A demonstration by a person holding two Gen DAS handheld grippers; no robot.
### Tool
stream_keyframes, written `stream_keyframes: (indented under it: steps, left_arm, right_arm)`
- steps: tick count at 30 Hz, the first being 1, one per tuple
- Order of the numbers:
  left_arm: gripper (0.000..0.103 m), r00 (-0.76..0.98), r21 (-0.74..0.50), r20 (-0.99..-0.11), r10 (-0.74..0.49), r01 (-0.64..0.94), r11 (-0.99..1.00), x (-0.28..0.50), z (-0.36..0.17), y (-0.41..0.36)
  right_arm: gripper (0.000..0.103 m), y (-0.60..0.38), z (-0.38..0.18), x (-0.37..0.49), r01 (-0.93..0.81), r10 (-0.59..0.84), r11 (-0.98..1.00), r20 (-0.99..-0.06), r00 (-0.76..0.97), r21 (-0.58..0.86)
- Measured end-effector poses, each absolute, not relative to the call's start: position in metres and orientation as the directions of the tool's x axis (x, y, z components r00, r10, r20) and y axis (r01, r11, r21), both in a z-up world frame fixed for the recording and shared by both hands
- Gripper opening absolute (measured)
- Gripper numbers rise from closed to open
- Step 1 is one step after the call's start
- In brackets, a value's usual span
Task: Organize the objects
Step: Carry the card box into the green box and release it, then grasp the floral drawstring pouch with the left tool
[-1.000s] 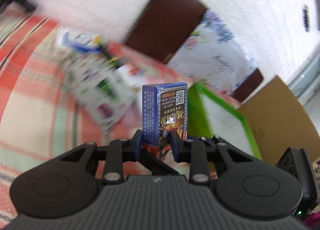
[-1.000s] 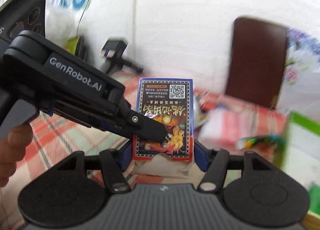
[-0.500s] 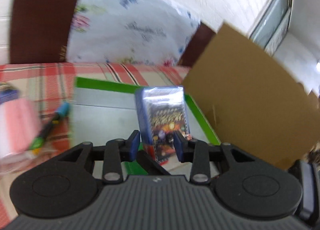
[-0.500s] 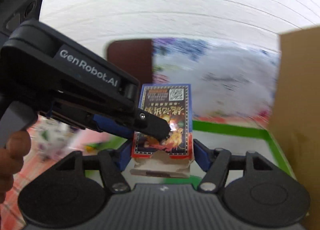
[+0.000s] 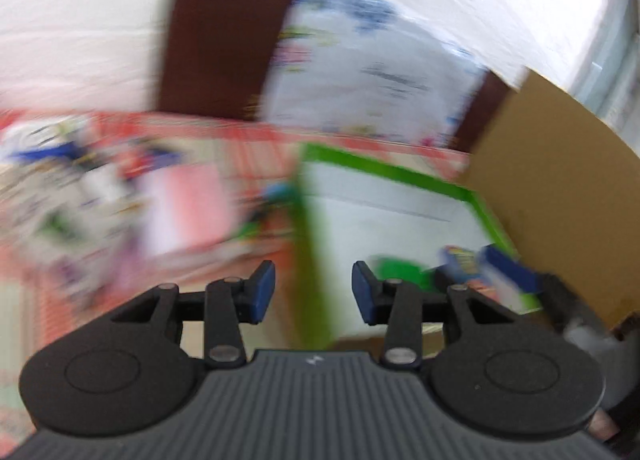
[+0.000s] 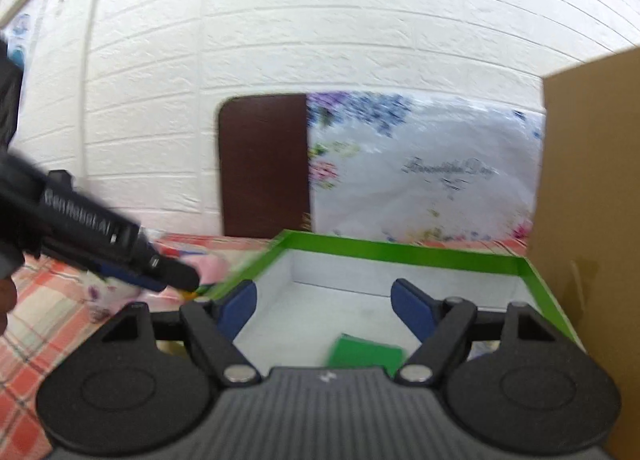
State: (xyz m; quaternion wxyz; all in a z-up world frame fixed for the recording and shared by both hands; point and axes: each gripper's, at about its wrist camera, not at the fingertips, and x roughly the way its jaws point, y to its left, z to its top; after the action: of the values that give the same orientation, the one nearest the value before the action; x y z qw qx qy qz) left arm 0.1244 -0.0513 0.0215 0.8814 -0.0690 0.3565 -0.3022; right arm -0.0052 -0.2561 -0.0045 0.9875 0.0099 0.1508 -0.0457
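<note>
My left gripper (image 5: 313, 296) hangs over the left rim of the green-edged white box (image 5: 400, 212); its jaws are opening with nothing between them. A blurred blue and orange card pack (image 5: 466, 262) lies inside the box at its right side, beside the right gripper's blue fingers (image 5: 506, 266). In the right wrist view my right gripper (image 6: 324, 304) stands open and empty above the green-edged box (image 6: 400, 251). A green flat item (image 6: 364, 352) lies on the box floor below it. The left gripper (image 6: 176, 278) reaches in from the left, over the cloth. The card pack is hidden in this view.
A cardboard sheet (image 6: 592, 220) stands against the box's right side. Behind it are a brown chair back (image 6: 260, 164) and a floral plastic bag (image 6: 420, 172). On the plaid cloth (image 6: 40, 320) left of the box lie a pink pack (image 5: 184, 212), pens (image 5: 276, 196) and a patterned pouch (image 5: 60, 212).
Both grippers held the card pack upright between them before; now both have opened and let it go. The left gripper has swung left, away from the pack.
</note>
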Motion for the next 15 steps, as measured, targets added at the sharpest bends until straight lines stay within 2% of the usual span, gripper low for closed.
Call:
stream_keyframes:
  steps: [3,5,7,11,15]
  left_arm:
    - [0.044,0.602,-0.349,-0.618,-0.505,0.365,0.863,0.128,0.008,-0.002]
    - [0.043,0.622,-0.358,-0.632,-0.462,0.295,0.886,0.13,0.0,0.026]
    - [0.043,0.638,-0.38,-0.631,-0.441,0.242,0.893,0.132,-0.003,0.051]
    - [0.043,0.651,-0.435,-0.62,-0.438,0.179,0.882,0.146,-0.006,0.081]
    - [0.06,0.639,-0.506,-0.608,-0.472,0.146,0.85,0.176,-0.009,0.095]
  right_arm:
    - [0.07,-0.227,0.002,0.002,-0.01,0.011,1.0,-0.292,0.956,0.005]
    - [0.065,-0.203,0.003,0.015,-0.104,0.099,0.995,-0.32,0.942,0.003]
    - [0.056,-0.177,0.0,0.032,-0.188,0.175,0.982,-0.367,0.914,0.0]
    - [0.055,-0.137,-0.012,0.073,-0.274,0.256,0.961,-0.439,0.861,0.021]
    - [0.056,-0.114,-0.017,0.115,-0.285,0.247,0.959,-0.466,0.85,-0.011]
